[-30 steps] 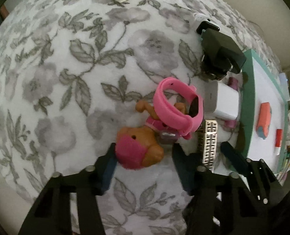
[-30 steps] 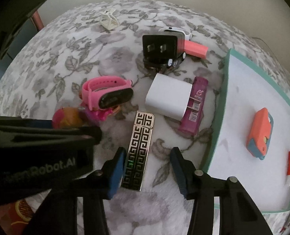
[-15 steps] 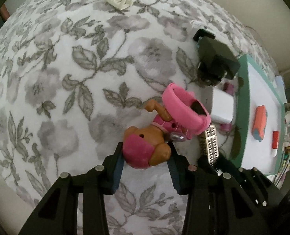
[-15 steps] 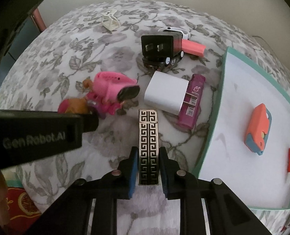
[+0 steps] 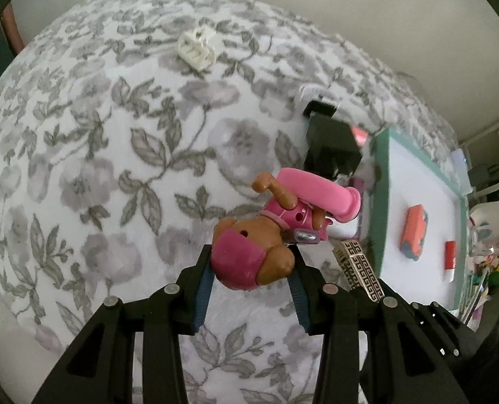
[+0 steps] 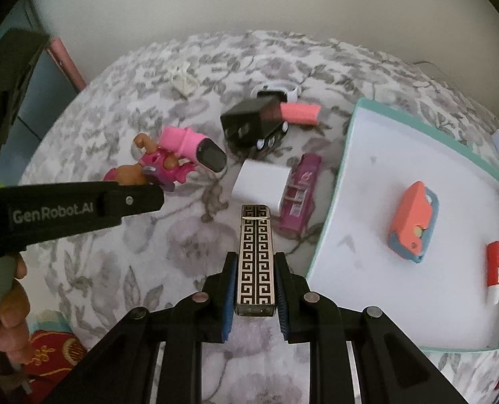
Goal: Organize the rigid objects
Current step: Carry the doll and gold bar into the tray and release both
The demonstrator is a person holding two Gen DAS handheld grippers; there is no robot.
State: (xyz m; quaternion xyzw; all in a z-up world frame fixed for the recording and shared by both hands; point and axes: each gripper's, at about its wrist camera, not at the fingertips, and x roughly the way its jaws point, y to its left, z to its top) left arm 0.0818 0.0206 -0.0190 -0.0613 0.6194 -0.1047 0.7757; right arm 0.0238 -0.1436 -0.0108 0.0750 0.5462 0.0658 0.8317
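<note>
My left gripper [image 5: 251, 269] is shut on the pink-and-brown toy dog [image 5: 239, 259], its pads pressing on the head, and holds it off the floral cloth. A pink smartwatch [image 5: 316, 192] is looped over the toy's back end. In the right wrist view, the toy dog [image 6: 155, 165] and the pink watch [image 6: 195, 144] show beyond the left gripper's black finger [image 6: 81, 205]. My right gripper [image 6: 255, 264] is shut on a black-and-gold patterned bar [image 6: 256, 232], which sticks out forward above the cloth. The teal-rimmed white tray [image 6: 337, 181] lies to the right.
On the cloth lie a black charger [image 6: 249, 124], a white adapter [image 6: 262, 185], a purple tube [image 6: 300, 192], a coral roll [image 6: 300, 112], a white watch [image 6: 279, 89] and a white clip [image 6: 182, 80]. The tray holds a coral-and-blue case [image 6: 414, 222] and a red-and-white stick [image 6: 493, 269].
The left jaws closed on the toy dog and lifted it, with the pink watch tipping along. The right jaws closed on the patterned bar and raised it off the cloth.
</note>
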